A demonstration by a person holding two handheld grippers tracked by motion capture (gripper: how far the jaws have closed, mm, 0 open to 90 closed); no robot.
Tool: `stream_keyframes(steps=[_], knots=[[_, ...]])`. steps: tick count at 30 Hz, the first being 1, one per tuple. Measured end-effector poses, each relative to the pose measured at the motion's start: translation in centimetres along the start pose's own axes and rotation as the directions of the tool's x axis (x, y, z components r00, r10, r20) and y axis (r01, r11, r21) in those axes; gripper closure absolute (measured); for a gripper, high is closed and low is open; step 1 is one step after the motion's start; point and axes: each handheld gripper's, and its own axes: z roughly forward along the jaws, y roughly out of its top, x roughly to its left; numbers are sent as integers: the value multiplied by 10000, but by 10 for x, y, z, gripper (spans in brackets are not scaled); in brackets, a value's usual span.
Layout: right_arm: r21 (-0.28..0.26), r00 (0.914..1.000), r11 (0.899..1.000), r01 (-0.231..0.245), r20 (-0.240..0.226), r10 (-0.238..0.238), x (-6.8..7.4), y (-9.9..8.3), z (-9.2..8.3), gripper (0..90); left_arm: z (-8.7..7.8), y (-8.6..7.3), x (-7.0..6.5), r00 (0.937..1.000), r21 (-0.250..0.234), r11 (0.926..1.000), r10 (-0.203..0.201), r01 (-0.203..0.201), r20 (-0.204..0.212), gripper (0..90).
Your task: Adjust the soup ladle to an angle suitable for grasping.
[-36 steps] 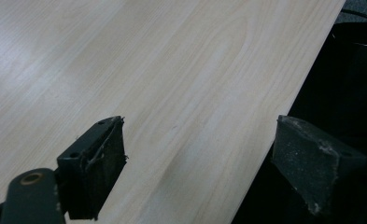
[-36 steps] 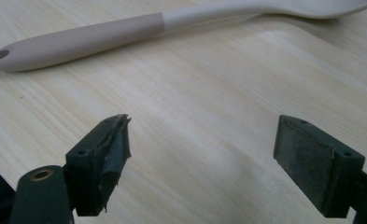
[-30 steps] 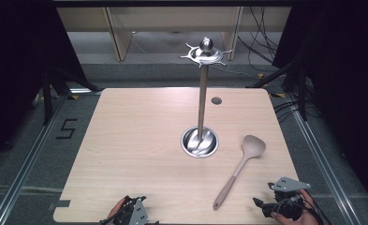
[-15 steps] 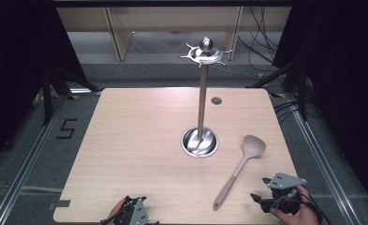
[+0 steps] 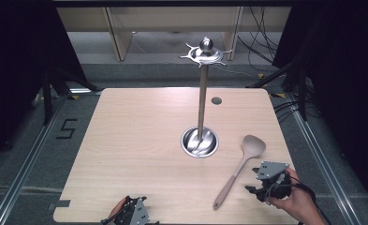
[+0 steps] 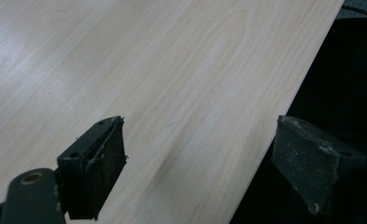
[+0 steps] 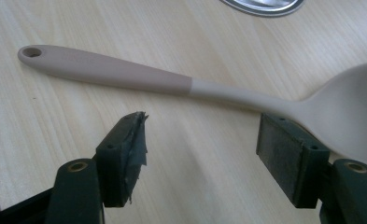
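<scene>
Beige silicone spoon [image 7: 190, 86] lies flat on the pale wooden table [image 5: 125, 154], right of the steel utensil stand [image 5: 200, 140]. Just beside its handle, the right gripper [image 7: 202, 142] has been narrowing its empty jaws; closing early could nudge the spoon away. The left gripper [image 6: 200, 168] gapes wide at the table edge.

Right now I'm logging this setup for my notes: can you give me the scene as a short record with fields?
surface: wooden table
spoon: beige serving spoon lying flat, bowl toward the stand, handle toward the near edge
stand: metal utensil stand upright, hooks bare
right tool: open, jaws have just been closing, close beside the spoon's handle, nothing between them
left tool: open, at the table's near edge, holding nothing
</scene>
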Motion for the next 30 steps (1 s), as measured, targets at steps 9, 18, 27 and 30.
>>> stream_keyframes(steps=[9,18,27,30], knots=[[442,9966,9965,704,-464,-683,-11,19,12,347,-3,-2,6,9997,-85,9998,-169,168,-160,165],[773,9828,9834,1639,-988,-1560,-15,35,29,365,-2,-1,3,9999,-87,9999,-123,123,-85,165],[1504,9681,9626,2252,-1456,-2038,-10,44,44,372,-2,0,2,10000,-90,10000,-36,36,-16,165],[1359,9553,9536,2686,-1642,-2457,-11,45,47,375,-2,0,3,10000,-97,9999,-38,38,-25,165]])
